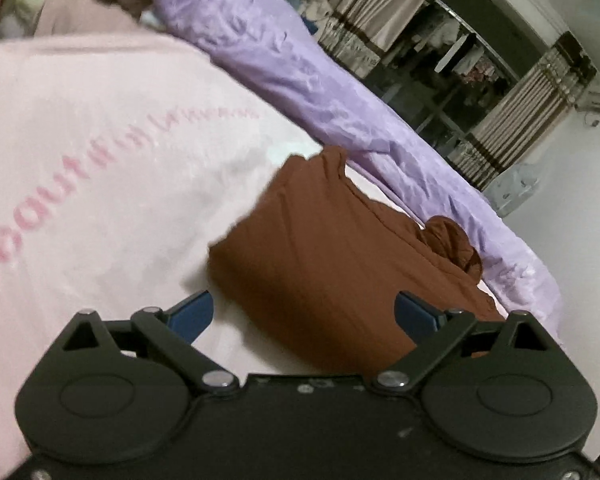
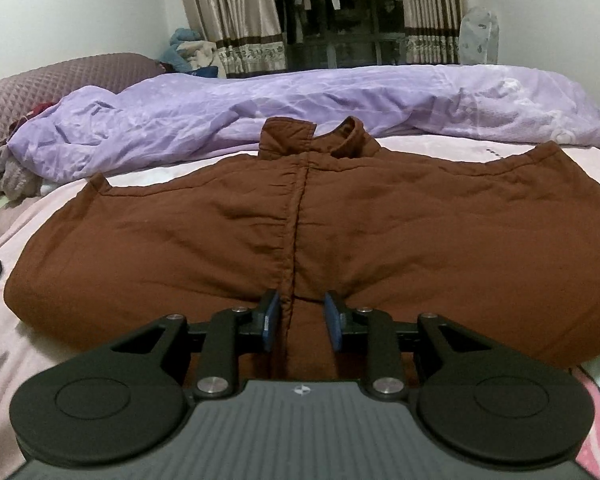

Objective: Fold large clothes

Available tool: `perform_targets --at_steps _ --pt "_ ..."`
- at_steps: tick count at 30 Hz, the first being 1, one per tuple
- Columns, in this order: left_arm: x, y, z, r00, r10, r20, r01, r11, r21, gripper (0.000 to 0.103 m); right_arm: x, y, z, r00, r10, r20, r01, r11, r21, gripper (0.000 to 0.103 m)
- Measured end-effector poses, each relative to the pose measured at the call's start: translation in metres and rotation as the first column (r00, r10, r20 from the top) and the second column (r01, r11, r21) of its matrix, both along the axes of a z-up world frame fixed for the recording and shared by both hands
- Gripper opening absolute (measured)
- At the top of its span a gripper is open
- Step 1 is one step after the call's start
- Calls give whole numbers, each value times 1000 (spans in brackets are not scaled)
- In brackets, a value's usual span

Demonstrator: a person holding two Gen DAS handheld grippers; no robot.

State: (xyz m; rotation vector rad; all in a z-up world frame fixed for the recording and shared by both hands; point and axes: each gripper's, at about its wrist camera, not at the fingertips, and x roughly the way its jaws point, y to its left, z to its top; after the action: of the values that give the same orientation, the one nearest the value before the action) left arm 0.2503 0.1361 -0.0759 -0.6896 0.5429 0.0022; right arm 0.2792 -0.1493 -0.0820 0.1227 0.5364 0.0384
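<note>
A brown padded jacket lies flat on the pink bed sheet, collar toward the far side, its front seam running toward me. My right gripper sits at the jacket's near hem, its blue pads partly open on either side of the centre seam, not closed on the cloth. In the left wrist view the jacket appears from its side edge. My left gripper is wide open just above that near edge, holding nothing.
A crumpled purple duvet lies along the far side of the bed, also in the left wrist view. A quilted mauve pillow is at far left. Striped curtains and a clothes rack stand behind.
</note>
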Motion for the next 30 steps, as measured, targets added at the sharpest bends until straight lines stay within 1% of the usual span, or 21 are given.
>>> perform_targets --at_steps 3,6,7,11,16,23,25,26,28,29,30 --pt "6 -2 -10 1000 -9 -16 8 998 -68 97 0 -1 0 1000 5 -1 -5 1000 3 33" --pt "15 -3 -20 1000 -10 -28 6 989 -145 94 1 -1 0 1000 7 -4 -7 1000 9 33" --pt "18 -2 -24 999 -3 -32 -2 988 -157 93 1 -1 0 1000 8 -4 -8 1000 10 33" --pt "22 1 -26 1000 26 -7 -27 987 -160 93 1 -1 -1 1000 15 -1 -15 1000 7 33" --pt "40 8 -25 998 57 11 -54 985 -162 93 1 0 -1 1000 13 -1 -13 1000 7 33" --pt "64 10 -22 997 71 27 -68 992 -102 92 1 1 -2 1000 6 -1 -6 1000 3 33" --pt "67 10 -21 997 72 27 -70 994 -90 91 1 2 -3 1000 5 1 -5 1000 -2 33" --pt "67 10 -21 997 77 23 -75 993 -86 89 0 2 -3 1000 5 2 -5 1000 -4 33" --pt "69 12 -21 996 85 12 -84 993 -82 72 0 3 -4 1000 5 5 -5 1000 -6 33" --pt "68 14 -21 996 83 9 -82 992 -91 68 0 3 -4 1000 6 5 -6 1000 -5 33" --pt "67 16 -22 997 75 14 -74 992 -104 59 0 3 -4 1000 5 4 -5 1000 -5 33"
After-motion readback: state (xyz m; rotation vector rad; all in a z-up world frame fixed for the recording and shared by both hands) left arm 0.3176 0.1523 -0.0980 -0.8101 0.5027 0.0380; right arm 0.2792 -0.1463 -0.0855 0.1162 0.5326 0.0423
